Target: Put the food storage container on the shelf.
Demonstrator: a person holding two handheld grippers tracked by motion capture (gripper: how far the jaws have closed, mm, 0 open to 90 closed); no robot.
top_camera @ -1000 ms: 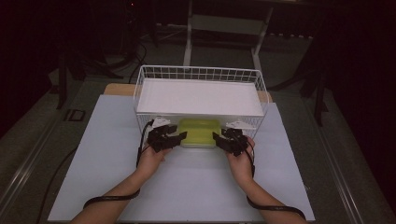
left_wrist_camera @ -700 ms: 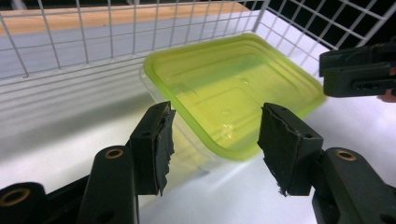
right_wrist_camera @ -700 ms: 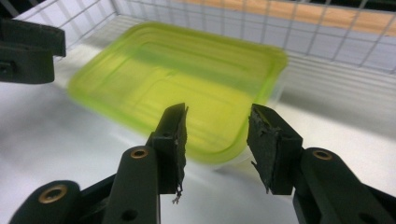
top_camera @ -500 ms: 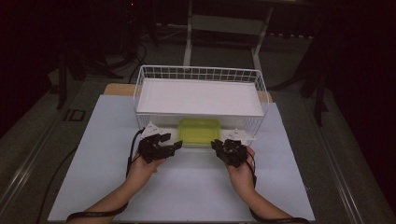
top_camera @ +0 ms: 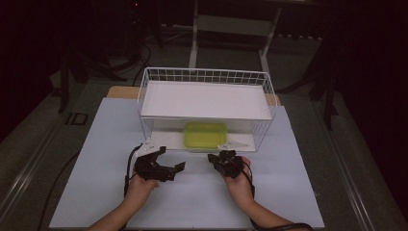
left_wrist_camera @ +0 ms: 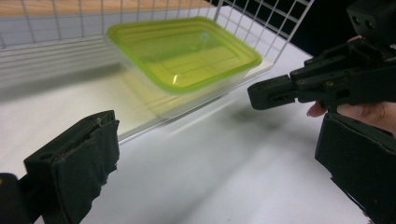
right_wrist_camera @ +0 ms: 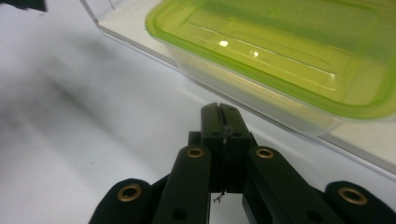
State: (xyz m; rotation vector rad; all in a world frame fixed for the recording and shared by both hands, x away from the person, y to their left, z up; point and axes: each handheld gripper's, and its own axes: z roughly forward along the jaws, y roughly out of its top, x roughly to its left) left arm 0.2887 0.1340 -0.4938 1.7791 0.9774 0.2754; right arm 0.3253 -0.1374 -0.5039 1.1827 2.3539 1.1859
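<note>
The green-lidded container (top_camera: 205, 135) is seen on the clear tray (top_camera: 240, 143) under the wire basket (top_camera: 207, 77), near the table's (top_camera: 298, 192) middle. The left gripper (left_wrist_camera: 215, 154), just opened, is spread wide and empty. The right gripper (right_wrist_camera: 219, 114), just closed, is pressed together on nothing, its meeting jaws shown close in its own view.

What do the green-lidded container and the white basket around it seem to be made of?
Container: probably plastic, with a glossy translucent green lid that shows glints and a clear body. Basket: likely white-coated metal wire, judging by its thin open grid.
</note>
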